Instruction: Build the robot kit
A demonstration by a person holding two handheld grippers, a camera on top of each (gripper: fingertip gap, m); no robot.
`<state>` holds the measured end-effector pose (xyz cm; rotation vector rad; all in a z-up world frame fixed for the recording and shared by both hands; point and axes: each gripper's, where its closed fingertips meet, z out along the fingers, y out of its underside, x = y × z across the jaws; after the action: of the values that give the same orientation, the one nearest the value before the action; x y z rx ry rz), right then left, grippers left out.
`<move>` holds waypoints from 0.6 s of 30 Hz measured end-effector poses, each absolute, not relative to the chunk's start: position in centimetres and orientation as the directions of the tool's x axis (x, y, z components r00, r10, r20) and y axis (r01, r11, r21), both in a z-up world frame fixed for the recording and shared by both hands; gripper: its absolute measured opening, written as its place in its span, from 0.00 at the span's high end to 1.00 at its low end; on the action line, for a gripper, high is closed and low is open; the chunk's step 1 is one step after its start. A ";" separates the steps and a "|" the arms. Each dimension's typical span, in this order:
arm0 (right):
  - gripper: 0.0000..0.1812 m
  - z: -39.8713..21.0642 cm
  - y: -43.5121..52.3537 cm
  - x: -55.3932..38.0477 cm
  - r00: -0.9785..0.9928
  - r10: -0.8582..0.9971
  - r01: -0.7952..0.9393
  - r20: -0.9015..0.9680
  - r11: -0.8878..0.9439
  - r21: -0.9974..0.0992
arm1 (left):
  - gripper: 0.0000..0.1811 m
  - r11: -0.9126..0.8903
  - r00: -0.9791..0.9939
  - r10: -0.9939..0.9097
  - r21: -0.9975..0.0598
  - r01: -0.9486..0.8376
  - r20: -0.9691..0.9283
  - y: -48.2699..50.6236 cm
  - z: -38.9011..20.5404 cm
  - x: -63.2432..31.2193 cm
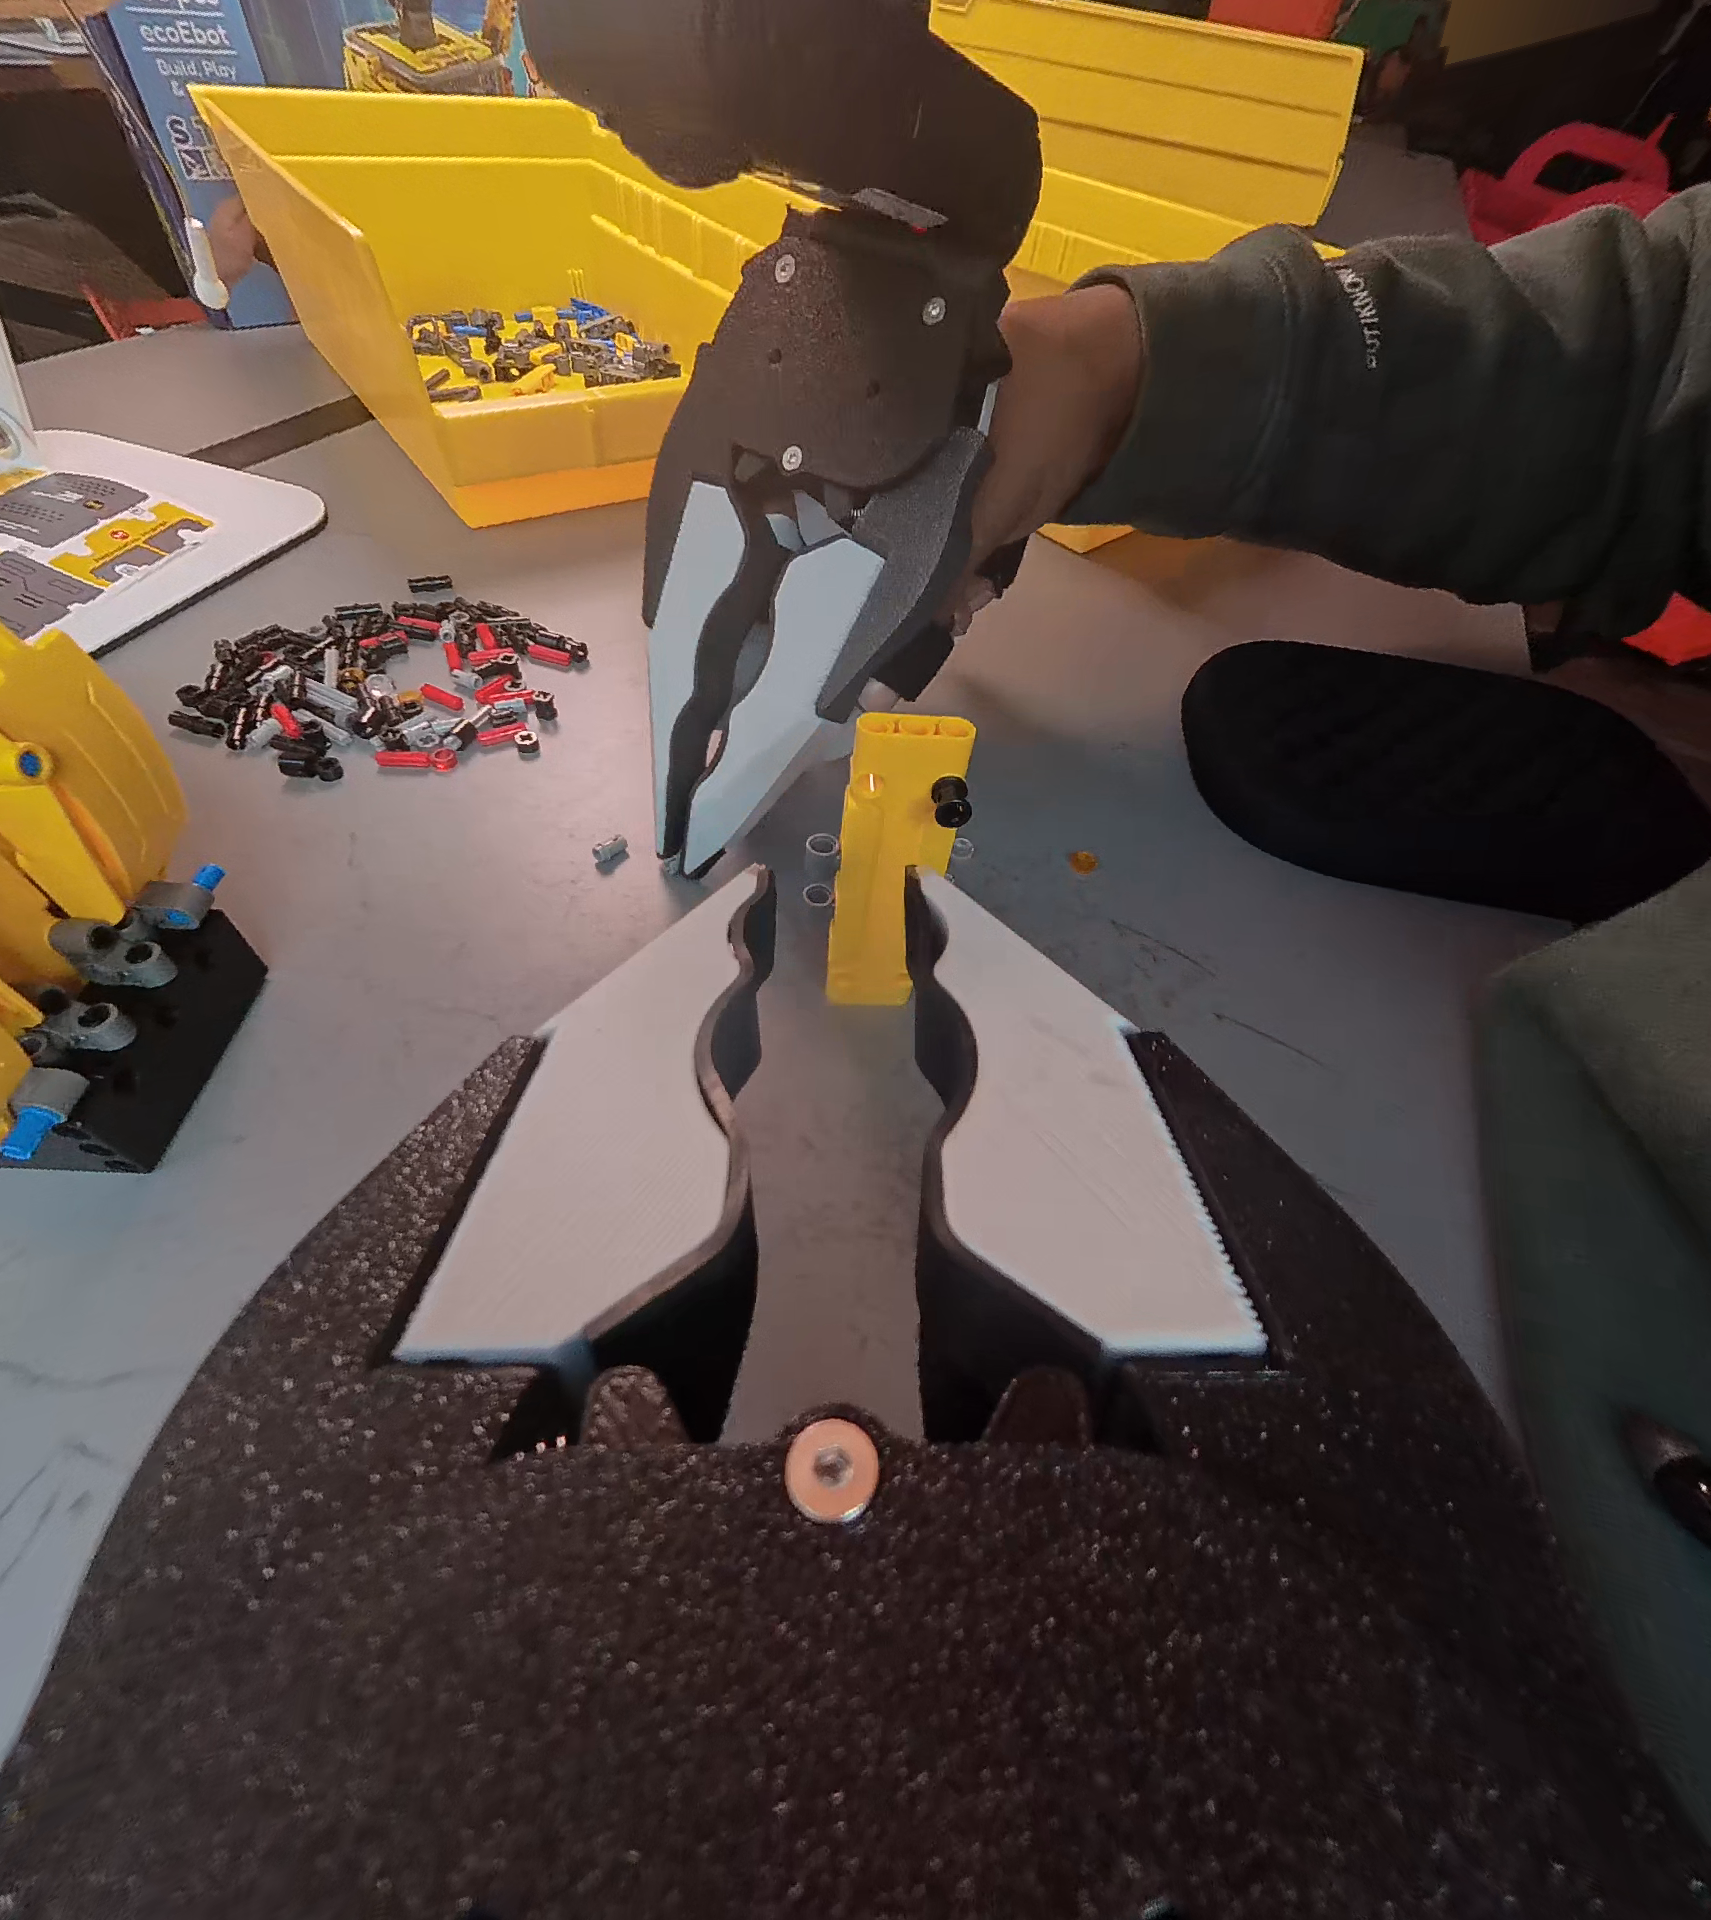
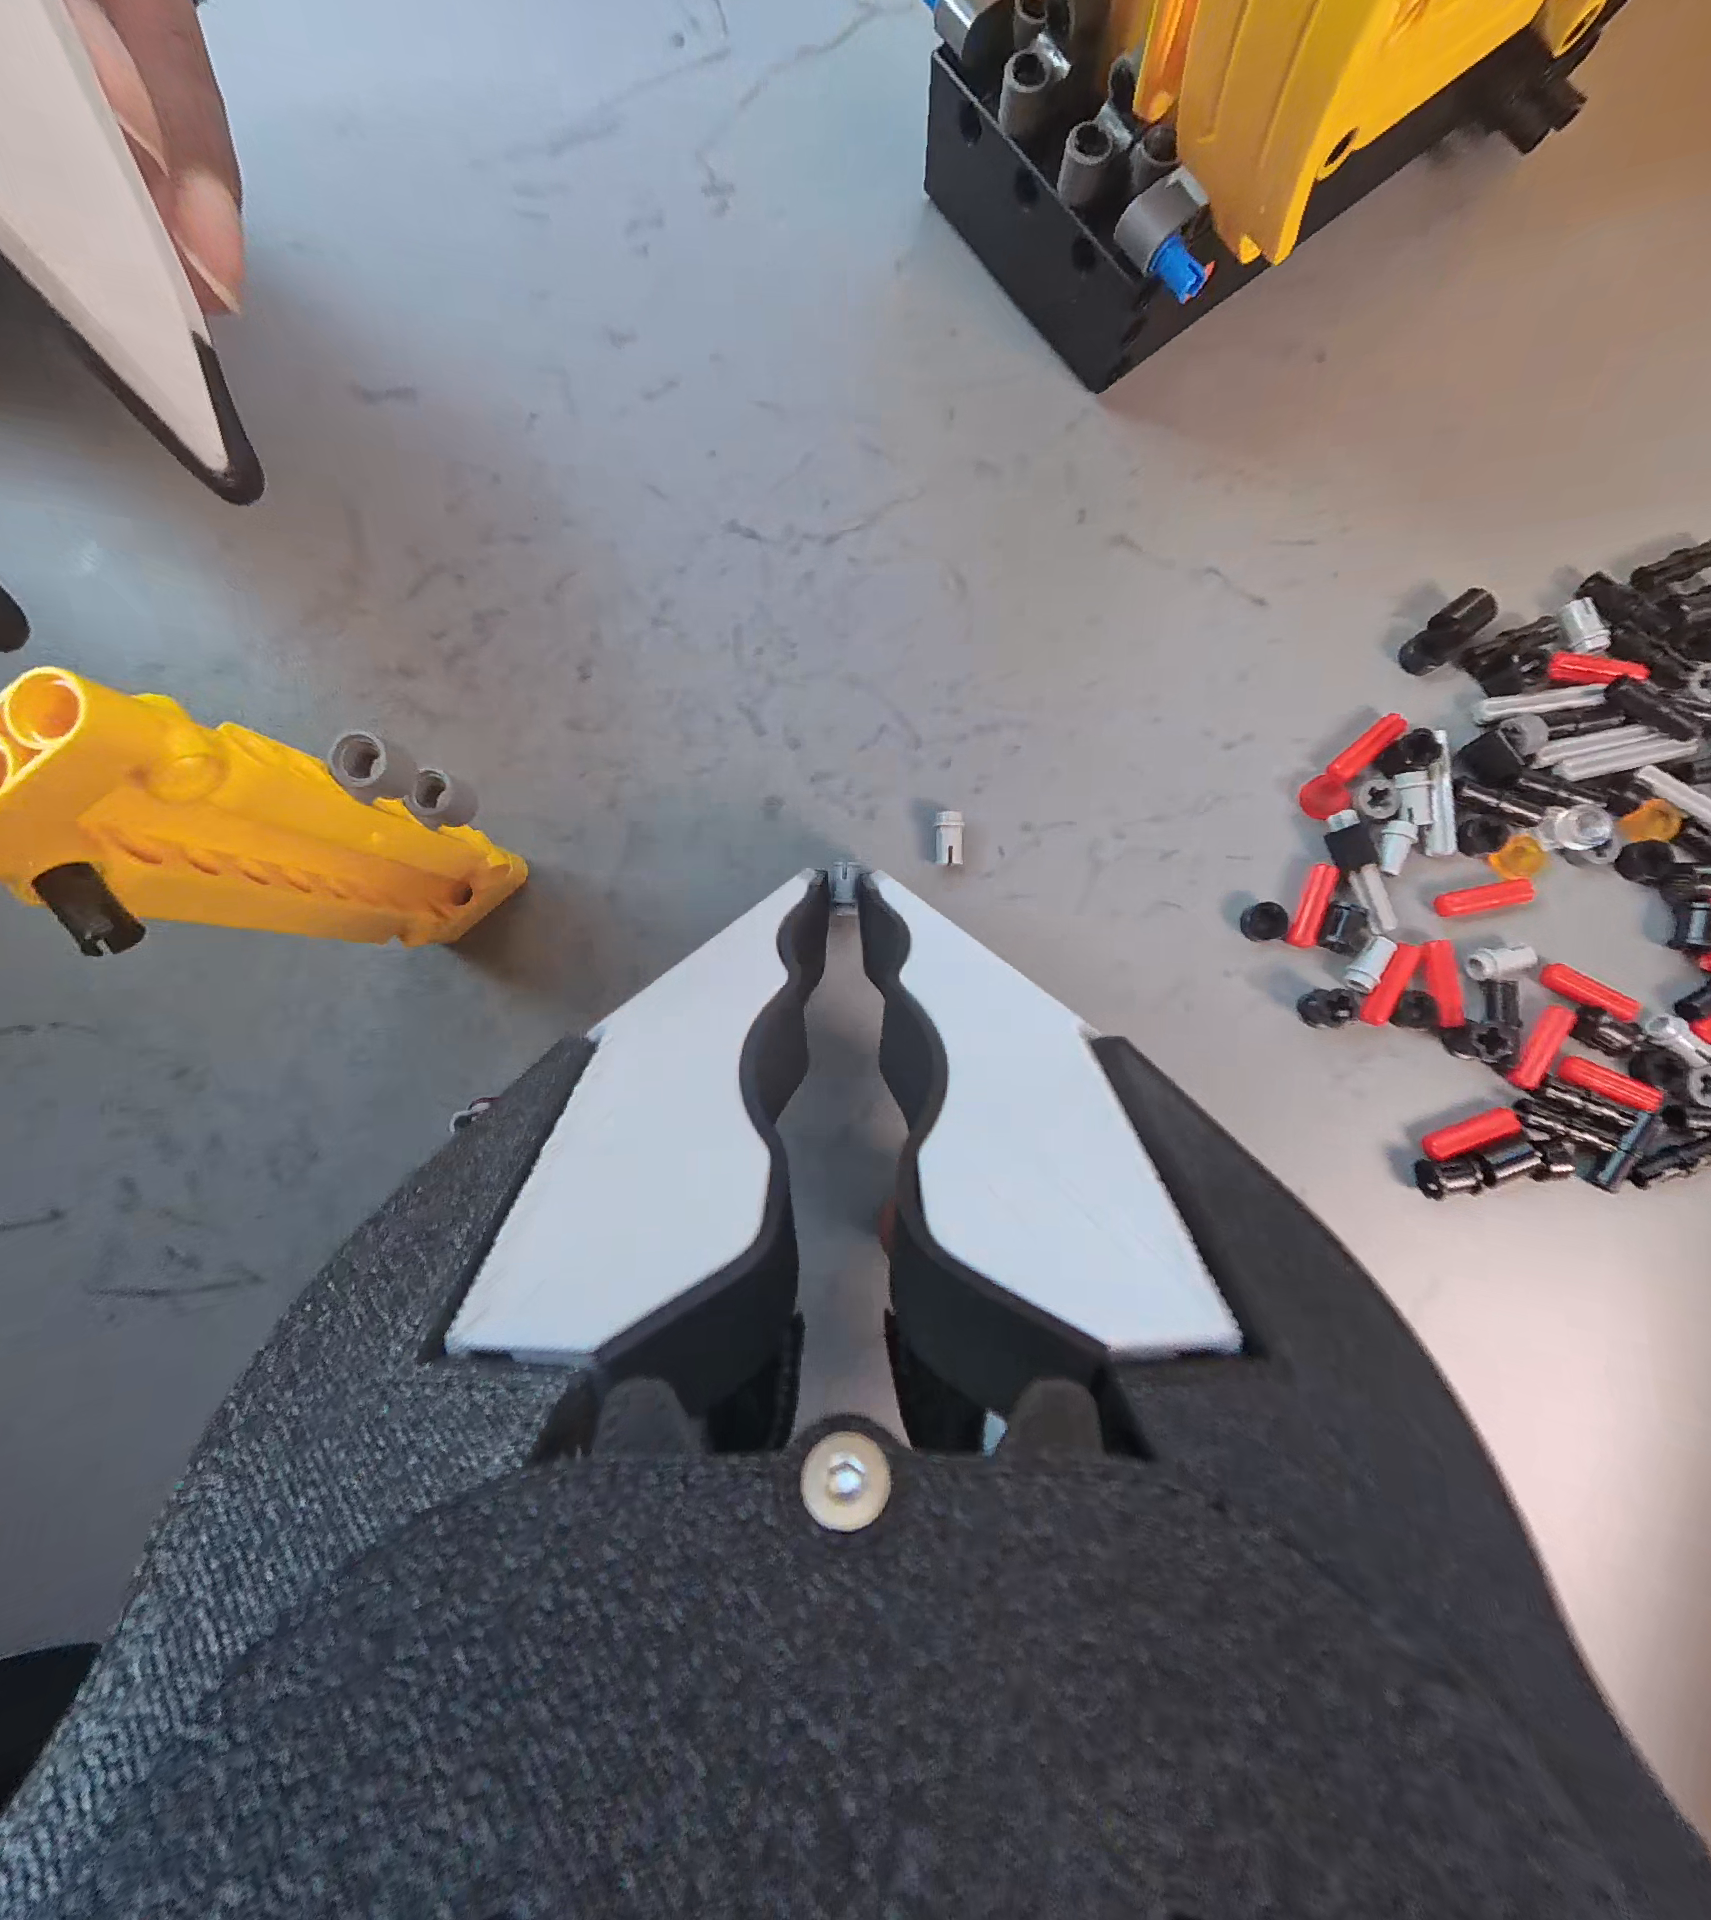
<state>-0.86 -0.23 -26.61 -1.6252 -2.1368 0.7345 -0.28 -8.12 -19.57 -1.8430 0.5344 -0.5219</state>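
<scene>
Right claw (image 2: 843,883) pinching tiny grey peg (image 2: 843,878), upright

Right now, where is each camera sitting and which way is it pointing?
Left wrist view: on the left gripper, facing forward along the grey table at the upright yellow piece; the right gripper and a sleeve show.
Right wrist view: on the right gripper, facing down at the table, tips pinching a small grey pin; left gripper's fingers show top left.
Shared: yellow piece, loose parts pile, yellow-and-black model.
</scene>
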 end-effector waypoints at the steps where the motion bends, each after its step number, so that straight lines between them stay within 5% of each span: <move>1: 0.97 -26.6 -0.2 -0.7 -0.275 0.961 0.776 -0.027 0.205 -0.596 | 0.87 -0.305 0.801 -0.591 -0.946 -0.113 0.095 -8.1 -19.6 -0.2; 4: 0.97 -24.2 -0.8 -0.9 -0.254 0.963 0.697 -0.088 0.119 -0.707 | 0.87 -0.298 0.802 -0.591 -0.948 -0.112 0.091 -8.2 -19.5 -0.3; 8: 0.97 -16.2 -3.8 -1.3 -0.231 0.900 0.434 -0.368 -0.243 -0.867 | 0.87 -0.245 0.813 -0.579 -0.964 -0.105 0.058 -8.0 -18.5 -0.3; 11: 0.97 -11.9 -6.6 -0.9 -0.276 0.810 0.268 -0.518 -0.453 -0.851 | 0.87 -0.095 0.812 -0.584 -0.993 -0.073 -0.003 -8.3 -15.5 0.4; 18: 0.97 -10.9 -8.9 -0.3 -0.296 0.717 0.180 -0.631 -0.607 -0.774 | 0.90 0.135 0.855 -0.476 -0.978 -0.157 -0.203 -9.5 -11.8 0.6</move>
<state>-0.27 -8.93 -10.87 -1.5754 -1.1219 1.9615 0.60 -9.49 -11.77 -1.4364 0.5417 -0.2481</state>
